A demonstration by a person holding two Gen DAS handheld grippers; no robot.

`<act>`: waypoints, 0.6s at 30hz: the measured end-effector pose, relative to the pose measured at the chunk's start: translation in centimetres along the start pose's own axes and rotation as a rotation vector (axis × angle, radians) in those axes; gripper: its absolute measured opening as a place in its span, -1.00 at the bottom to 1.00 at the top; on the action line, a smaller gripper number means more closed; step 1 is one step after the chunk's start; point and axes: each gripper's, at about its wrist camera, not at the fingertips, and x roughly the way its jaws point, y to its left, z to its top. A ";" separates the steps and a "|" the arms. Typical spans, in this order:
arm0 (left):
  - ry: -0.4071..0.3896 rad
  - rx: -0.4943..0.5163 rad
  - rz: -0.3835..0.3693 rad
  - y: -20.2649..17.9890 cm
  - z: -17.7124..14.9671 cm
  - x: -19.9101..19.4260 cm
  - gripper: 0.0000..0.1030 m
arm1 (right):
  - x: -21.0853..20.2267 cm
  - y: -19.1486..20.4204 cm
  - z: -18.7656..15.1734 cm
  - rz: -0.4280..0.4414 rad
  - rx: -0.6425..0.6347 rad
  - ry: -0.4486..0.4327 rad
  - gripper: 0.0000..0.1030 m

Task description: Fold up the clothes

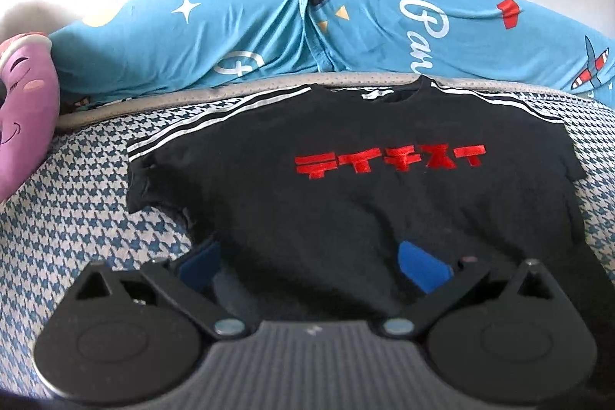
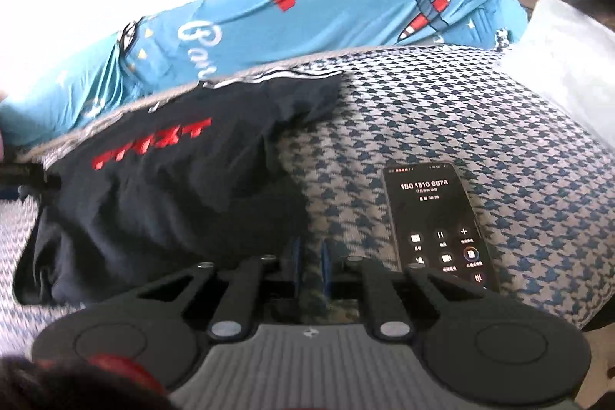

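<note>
Left wrist view: I see the black T-shirt (image 1: 346, 187) spread flat on the houndstooth bed (image 1: 77, 202), my left hand-held gripper (image 1: 307, 260) spread wide over its hem. Right wrist view: my right hand-held gripper (image 2: 309, 266) is nearly closed, holding nothing, between shirt and phone (image 2: 434, 218).

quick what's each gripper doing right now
Left gripper: open, over the black t-shirt with red lettering.
Right gripper: nearly shut, holding nothing.
</note>
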 end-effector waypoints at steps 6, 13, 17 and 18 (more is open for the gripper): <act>0.010 0.015 -0.025 -1.0 -0.3 0.0 0.99 | 1.6 0.2 0.0 0.004 0.021 0.013 -0.75; 0.008 0.027 -0.033 -1.4 -0.5 0.0 0.99 | 3.8 -0.9 -0.1 0.062 0.146 0.053 -0.53; 0.009 0.015 -0.035 -1.1 -0.5 0.0 0.99 | 5.0 -0.9 -0.4 0.106 0.192 0.103 -0.67; 0.009 0.013 -0.034 -1.1 -0.4 0.0 0.99 | 5.0 -0.6 -0.4 0.097 0.176 0.097 -0.82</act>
